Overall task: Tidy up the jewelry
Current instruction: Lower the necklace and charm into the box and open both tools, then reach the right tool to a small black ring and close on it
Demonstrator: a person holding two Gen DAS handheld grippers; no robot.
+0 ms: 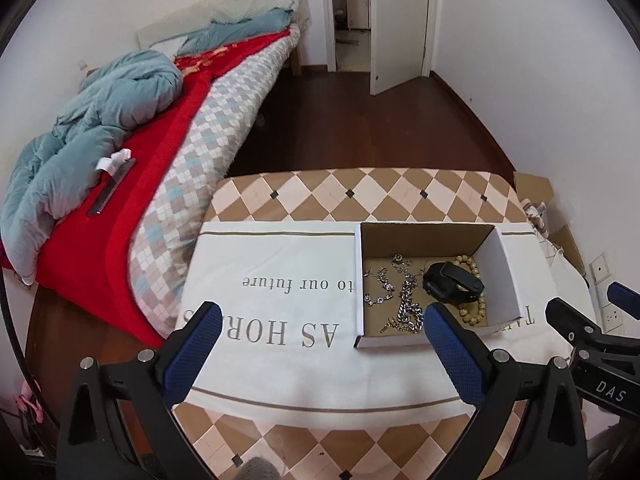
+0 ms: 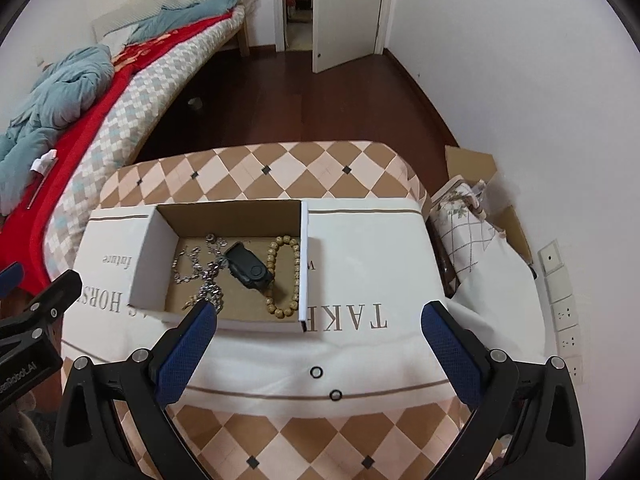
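Both claws spread wide and pinching nothing: left gripper (image 1: 322,346), right gripper (image 2: 318,334)

Inside the cardboard box (image 2: 160,236), on the white cloth (image 2: 372,256): bead bracelet (image 2: 285,276) at 3 o'clock, black watch (image 2: 249,269) in the middle, silver chains (image 2: 202,266) tangled at 9 o'clock

Outside the box, at 6 o'clock from it on the cloth: two small dark rings (image 2: 316,372)

Judged nearly finished; only those rings apparently left to pick up and drop in

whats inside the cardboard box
Inside the cardboard box: silver chains, a black watch and a wooden bead bracelet. The watch lies over part of the bracelet, hiding those beads.
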